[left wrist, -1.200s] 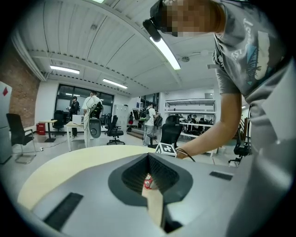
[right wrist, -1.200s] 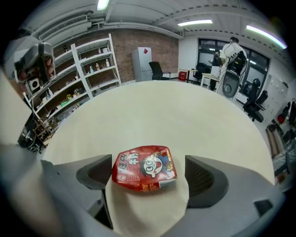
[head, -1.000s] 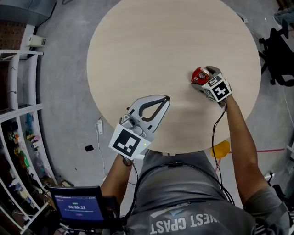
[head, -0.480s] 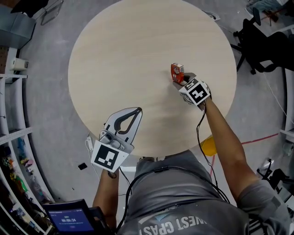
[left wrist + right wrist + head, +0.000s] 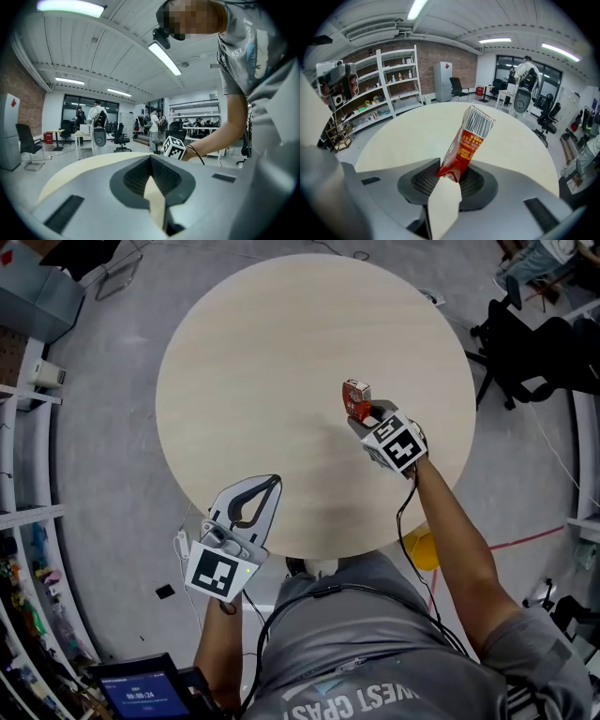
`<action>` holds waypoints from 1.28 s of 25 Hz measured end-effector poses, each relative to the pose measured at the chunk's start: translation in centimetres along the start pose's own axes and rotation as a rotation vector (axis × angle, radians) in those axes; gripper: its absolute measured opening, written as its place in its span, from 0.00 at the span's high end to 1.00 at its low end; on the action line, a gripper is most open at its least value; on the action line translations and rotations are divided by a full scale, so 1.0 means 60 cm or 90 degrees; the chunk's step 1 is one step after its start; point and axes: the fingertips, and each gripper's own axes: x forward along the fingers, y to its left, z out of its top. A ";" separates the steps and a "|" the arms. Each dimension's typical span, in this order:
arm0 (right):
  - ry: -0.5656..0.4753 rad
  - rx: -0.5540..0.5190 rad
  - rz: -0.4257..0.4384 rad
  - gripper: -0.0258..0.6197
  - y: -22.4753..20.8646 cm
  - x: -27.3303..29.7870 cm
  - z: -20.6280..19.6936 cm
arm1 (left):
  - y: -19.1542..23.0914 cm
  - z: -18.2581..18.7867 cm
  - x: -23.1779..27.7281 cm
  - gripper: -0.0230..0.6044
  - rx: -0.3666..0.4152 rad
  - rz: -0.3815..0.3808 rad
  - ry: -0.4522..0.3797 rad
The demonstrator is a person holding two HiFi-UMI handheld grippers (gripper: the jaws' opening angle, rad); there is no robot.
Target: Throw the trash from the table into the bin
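A person at a round worktop [image 5: 281,362] grips a small red carton [image 5: 468,140] in the right hand-held gripper [image 5: 366,416], whose jaws have just been closing and are now clamped on the carton's lower corner. The carton juts up and away from the jaws at a tilt, barcode end farthest from the hand-held gripper, with the pale worktop beneath it. Whether anything is inside the carton cannot be told.

The left hand-held gripper [image 5: 266,486] is well apart from the right one, over the worktop's edge nearest the person, its jaws pressed together with nothing between them.

Just beside the right forearm, a yellow object [image 5: 424,549] shows below the worktop's rim; what it is cannot be made out. Beyond the right hand-held gripper, past the worktop, white shelving [image 5: 396,82] carries bottles and small goods.
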 end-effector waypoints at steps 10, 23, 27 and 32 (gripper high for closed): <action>-0.095 -0.064 -0.046 0.78 0.095 -0.185 0.134 | -0.035 0.083 -0.090 0.89 0.037 0.001 -0.058; -0.201 -0.119 -0.137 0.78 0.240 -0.440 0.216 | -0.130 0.200 -0.210 0.89 0.132 -0.048 -0.150; -0.235 -0.121 -0.167 0.78 0.296 -0.516 0.228 | -0.164 0.223 -0.252 0.89 0.160 -0.070 -0.174; -0.263 -0.115 -0.204 0.78 0.370 -0.612 0.223 | -0.217 0.248 -0.298 0.89 0.176 -0.113 -0.197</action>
